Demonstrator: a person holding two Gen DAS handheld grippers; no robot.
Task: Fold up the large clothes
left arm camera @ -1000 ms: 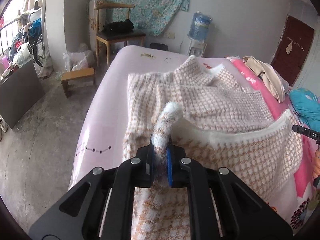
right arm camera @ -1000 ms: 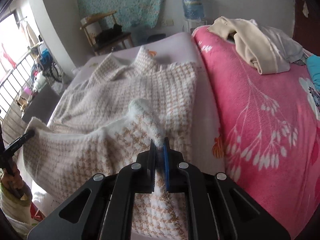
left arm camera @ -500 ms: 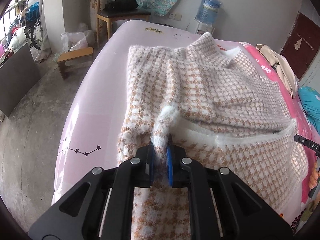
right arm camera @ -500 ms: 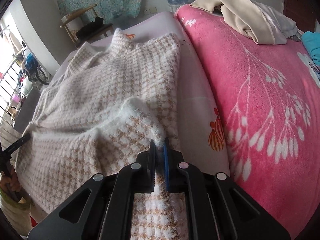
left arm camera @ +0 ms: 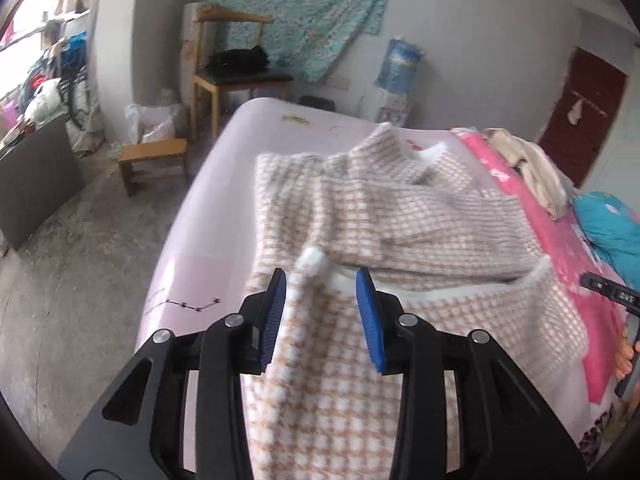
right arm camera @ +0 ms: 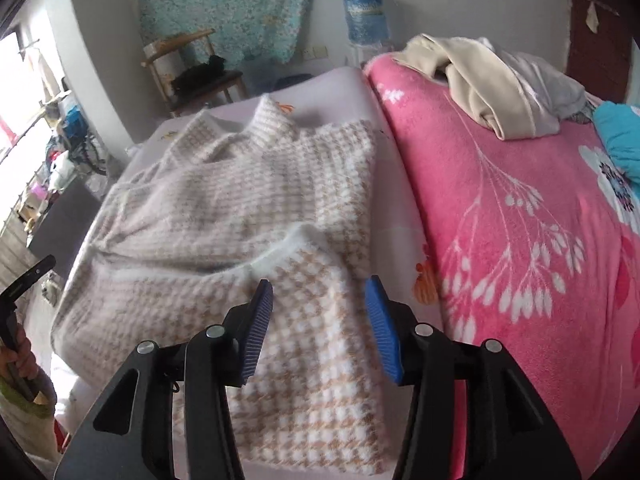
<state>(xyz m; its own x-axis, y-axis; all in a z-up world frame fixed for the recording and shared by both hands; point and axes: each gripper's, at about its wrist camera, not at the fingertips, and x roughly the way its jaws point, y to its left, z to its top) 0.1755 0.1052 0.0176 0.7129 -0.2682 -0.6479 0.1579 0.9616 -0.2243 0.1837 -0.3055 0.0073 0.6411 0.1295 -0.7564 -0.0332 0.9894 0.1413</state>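
A fuzzy beige-and-white houndstooth sweater [left arm camera: 384,220] lies on the pale pink sheet [left arm camera: 224,184], its bottom hem folded up over the body. It also shows in the right wrist view [right arm camera: 248,200]. My left gripper [left arm camera: 320,292] is open just above the folded hem's left corner, holding nothing. My right gripper [right arm camera: 318,300] is open just above the hem's right corner [right arm camera: 312,248], holding nothing. Each gripper's edge shows in the other view.
A pink floral blanket [right arm camera: 520,220] covers the bed's right side, with a pile of beige clothes [right arm camera: 492,80] and a teal item [right arm camera: 620,136]. A wooden chair [left arm camera: 232,76], small stool [left arm camera: 154,160] and water jug [left arm camera: 400,66] stand beyond the bed.
Both grippers were shut on the sweater's hem corners and carried them forward over the body. Both have now opened and let the hem drop onto the sweater.
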